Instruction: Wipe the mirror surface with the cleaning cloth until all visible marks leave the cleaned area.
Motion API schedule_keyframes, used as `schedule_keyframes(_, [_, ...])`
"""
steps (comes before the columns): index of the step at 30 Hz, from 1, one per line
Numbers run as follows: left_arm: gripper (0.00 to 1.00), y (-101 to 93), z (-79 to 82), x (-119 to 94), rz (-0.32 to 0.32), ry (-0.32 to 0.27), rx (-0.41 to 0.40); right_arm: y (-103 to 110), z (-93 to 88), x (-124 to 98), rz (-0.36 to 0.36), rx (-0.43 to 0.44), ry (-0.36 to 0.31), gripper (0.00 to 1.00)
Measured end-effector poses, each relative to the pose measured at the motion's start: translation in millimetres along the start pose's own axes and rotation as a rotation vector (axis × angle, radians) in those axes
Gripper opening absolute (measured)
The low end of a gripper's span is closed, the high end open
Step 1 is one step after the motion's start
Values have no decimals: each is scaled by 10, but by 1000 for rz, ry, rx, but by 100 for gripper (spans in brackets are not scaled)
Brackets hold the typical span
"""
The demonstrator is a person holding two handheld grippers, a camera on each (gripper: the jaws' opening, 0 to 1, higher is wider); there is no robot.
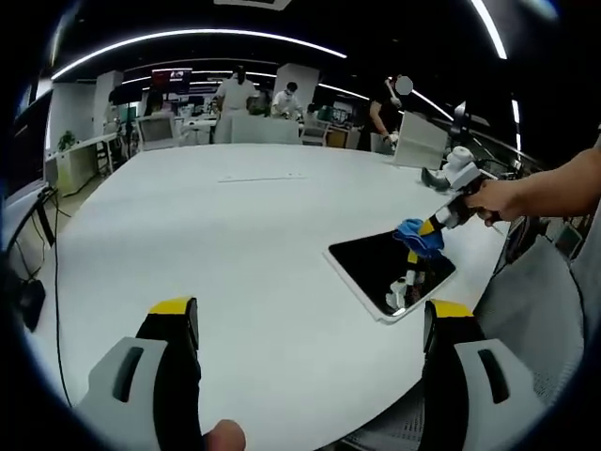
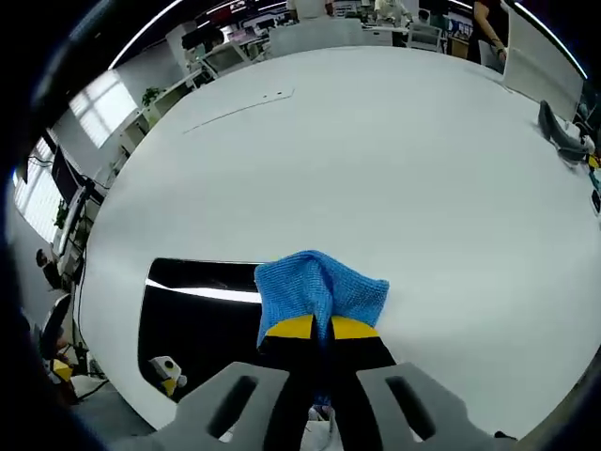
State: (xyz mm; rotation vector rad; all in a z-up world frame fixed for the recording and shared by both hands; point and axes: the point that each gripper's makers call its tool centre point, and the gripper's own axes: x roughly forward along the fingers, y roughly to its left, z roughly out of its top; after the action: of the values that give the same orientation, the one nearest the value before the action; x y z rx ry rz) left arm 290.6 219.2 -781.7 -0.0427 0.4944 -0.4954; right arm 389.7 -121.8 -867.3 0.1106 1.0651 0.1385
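Observation:
A dark rectangular mirror (image 1: 390,268) lies flat on the white table (image 1: 244,244), near its right edge. My right gripper (image 1: 434,225) comes in from the right in a person's hand, shut on a blue cleaning cloth (image 1: 419,237) that rests on the mirror's far right part. In the right gripper view the blue cloth (image 2: 319,291) bunches out past my shut right gripper (image 2: 322,329), over the mirror's (image 2: 202,315) right end. My left gripper (image 1: 310,324) stands open above the table's near edge, left of the mirror, with nothing between its fingers.
Grey gripper-like devices (image 1: 441,177) lie at the table's far right edge, also seen as a grey device (image 2: 562,136) in the right gripper view. Several people (image 1: 235,94) and desks stand beyond the table. A chair (image 1: 540,310) is at the right.

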Motion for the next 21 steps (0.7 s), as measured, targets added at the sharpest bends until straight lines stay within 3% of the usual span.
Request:
schedule_keyframes(6, [99, -11, -12, 28, -4, 7, 1, -11, 128, 67, -31, 6, -21, 0])
schedule_keyframes(15, [99, 3, 54, 49, 0, -7, 0, -15, 110, 53, -27, 19, -35, 0])
schedule_keyframes(17, [99, -1, 57, 33, 0, -3, 7, 23, 143, 13, 9, 47, -38, 0])
schedule_keyframes(18, [99, -2, 59, 27, 0, -2, 9, 41, 216, -23, 24, 25, -78, 0])
schedule_keyframes(19, [99, 2, 70, 9, 2, -2, 15, -13, 238, -113, -2, 4, -85, 0])
schedule_keyframes(21, [99, 22, 100, -20, 8, -11, 14, -15, 275, -250, 29, 26, -90, 0])
